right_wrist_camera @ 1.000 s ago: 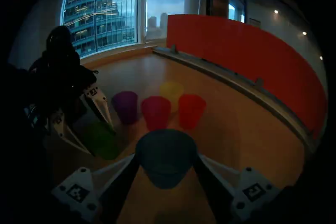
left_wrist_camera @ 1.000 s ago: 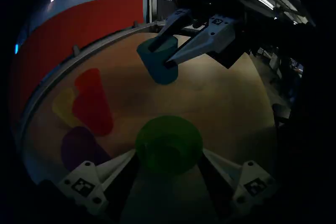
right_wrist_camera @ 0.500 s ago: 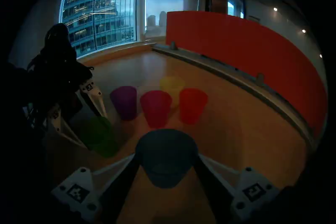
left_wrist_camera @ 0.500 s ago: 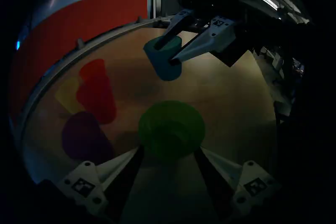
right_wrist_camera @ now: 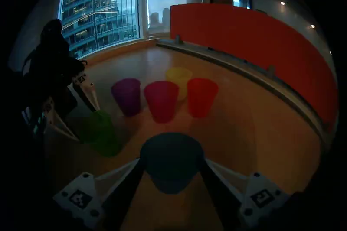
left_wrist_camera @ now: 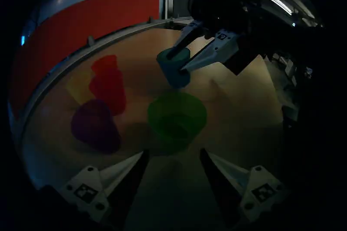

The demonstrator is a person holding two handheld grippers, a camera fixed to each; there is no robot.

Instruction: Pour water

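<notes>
A green cup [left_wrist_camera: 175, 118] stands upright on the wooden table [left_wrist_camera: 234, 109], just ahead of my left gripper [left_wrist_camera: 172, 153]. That gripper is open and its fingertips are clear of the cup. In the right gripper view the green cup [right_wrist_camera: 99, 133] sits in front of the left gripper [right_wrist_camera: 88, 125]. My right gripper [right_wrist_camera: 171, 161] is shut on a blue cup [right_wrist_camera: 171, 166]. Seen from the left gripper view, the right gripper [left_wrist_camera: 175, 63] holds the blue cup [left_wrist_camera: 173, 68] slightly tilted, above the table and just beyond the green cup's rim.
Several more cups stand in a group: purple [right_wrist_camera: 126, 95], dark pink [right_wrist_camera: 161, 100], yellow [right_wrist_camera: 178, 77] and red [right_wrist_camera: 201, 95]. A red wall panel [right_wrist_camera: 260, 44] runs along the table's far edge, with windows [right_wrist_camera: 99, 10] beside it. The scene is dim.
The left gripper has let go of the green cup and drawn back, so the cup now stands free ahead of it. The right gripper has brought the blue cup nearer the green cup.
</notes>
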